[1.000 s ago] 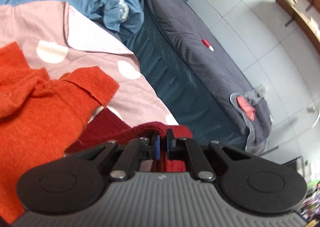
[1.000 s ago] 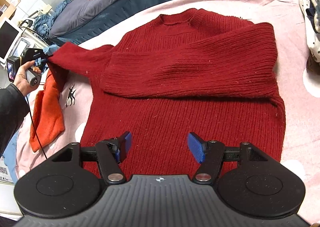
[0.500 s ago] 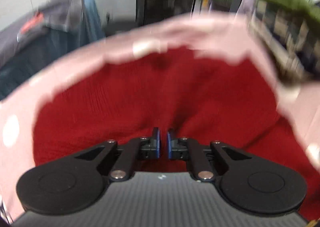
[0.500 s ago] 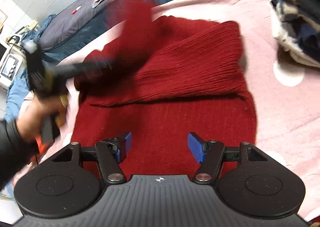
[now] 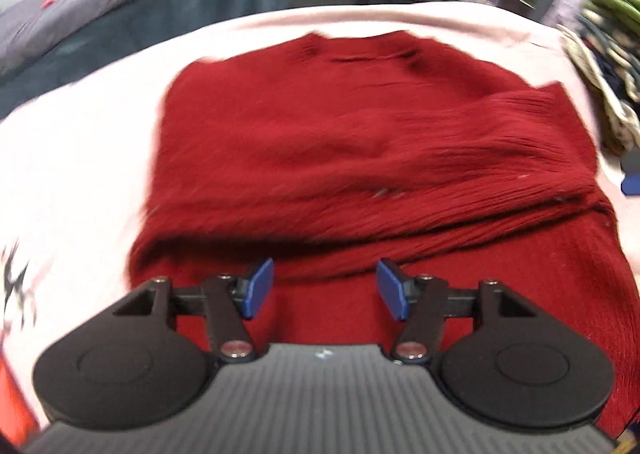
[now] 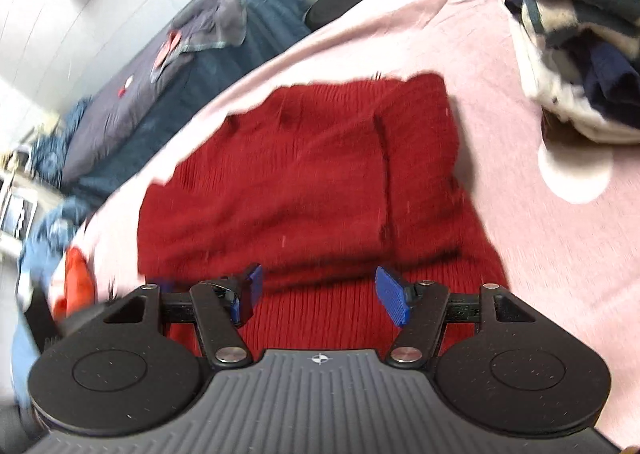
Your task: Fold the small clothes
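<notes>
A dark red knit sweater (image 5: 340,142) lies flat on the pink spotted bedspread (image 5: 80,158), both sleeves folded across its chest. It also shows in the right wrist view (image 6: 304,182). My left gripper (image 5: 325,288) is open and empty, just above the sweater's lower part. My right gripper (image 6: 318,296) is open and empty, over the sweater's hem area. The bedspread also shows in the right wrist view (image 6: 540,238).
A stack of folded clothes (image 6: 580,34) sits at the right on the bedspread, also seen in the left wrist view (image 5: 608,66). An orange sweater (image 6: 76,282) lies at the left. A second bed with grey and blue covers (image 6: 192,70) stands behind.
My left gripper carried the left sleeve across the sweater, then opened and let it go. The sleeve now lies over the chest. My right gripper stayed open and moved slightly.
</notes>
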